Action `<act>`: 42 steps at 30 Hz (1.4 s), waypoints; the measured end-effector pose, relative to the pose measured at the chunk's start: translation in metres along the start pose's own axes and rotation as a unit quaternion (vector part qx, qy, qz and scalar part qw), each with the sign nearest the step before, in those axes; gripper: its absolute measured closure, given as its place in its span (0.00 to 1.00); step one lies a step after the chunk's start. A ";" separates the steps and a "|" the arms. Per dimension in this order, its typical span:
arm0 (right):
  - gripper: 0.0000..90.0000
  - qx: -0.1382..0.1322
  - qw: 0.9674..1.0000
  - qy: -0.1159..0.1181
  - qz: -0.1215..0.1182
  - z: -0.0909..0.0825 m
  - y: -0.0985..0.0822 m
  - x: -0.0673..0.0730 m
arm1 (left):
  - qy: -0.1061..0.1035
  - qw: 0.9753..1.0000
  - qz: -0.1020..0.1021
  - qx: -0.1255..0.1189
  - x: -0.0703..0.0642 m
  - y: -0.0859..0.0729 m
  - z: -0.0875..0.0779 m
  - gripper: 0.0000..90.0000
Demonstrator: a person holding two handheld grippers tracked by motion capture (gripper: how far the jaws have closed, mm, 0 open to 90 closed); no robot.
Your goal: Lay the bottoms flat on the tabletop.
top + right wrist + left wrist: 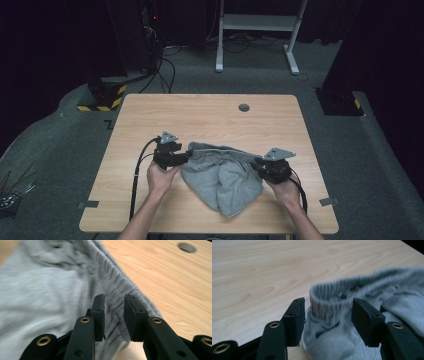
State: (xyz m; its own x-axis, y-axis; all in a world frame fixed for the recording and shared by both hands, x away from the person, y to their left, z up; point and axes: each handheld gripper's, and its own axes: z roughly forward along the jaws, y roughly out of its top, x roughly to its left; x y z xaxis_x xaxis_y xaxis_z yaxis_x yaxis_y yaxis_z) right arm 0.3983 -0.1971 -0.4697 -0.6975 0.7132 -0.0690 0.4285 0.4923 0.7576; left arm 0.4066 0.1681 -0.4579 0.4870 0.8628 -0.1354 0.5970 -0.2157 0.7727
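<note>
Grey garment (222,180) — soft jersey knit, light heather grey, crumpled into a lumpy heap on the bench (210,117), in its near half and roughly mid-width. Ribbed elastic band runs along the garment's far edge, stretched in a straight line between the two grippers; the rest sags toward the person in rounded folds, one lobe hanging nearest the bench's front edge. In the left gripper view the ribbed band (329,300) stands up as a curled cuff-like loop with fine vertical ribs; the fabric below it is smooth and matte.

Left gripper (186,156) sits at the garment's left end, jaws apart, band between them, pads not pressing — black flat rectangular pads with brass-coloured rivets on the arms. Right gripper (259,163) sits at the garment's right end, jaws a narrow gap apart over the ribbed edge; pads look clear of the cloth.

Bench is pale wood-grain laminate with rounded corners; a round grey cable hole (244,107) lies well beyond the garment, toward the far edge.
</note>
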 end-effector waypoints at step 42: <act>0.93 0.034 0.999 -0.015 0.021 0.006 -0.001 -0.007 | 0.062 0.992 0.076 0.080 -0.022 -0.033 0.019 0.95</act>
State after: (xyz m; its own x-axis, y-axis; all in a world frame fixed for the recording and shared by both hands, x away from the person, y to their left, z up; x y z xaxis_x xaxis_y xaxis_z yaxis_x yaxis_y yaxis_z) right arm 0.4065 -0.1998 -0.4733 -0.6612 0.7479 -0.0587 0.4952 0.4939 0.7147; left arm 0.3884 0.1481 -0.4919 0.5024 0.8625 0.0609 0.6205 -0.4087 0.6693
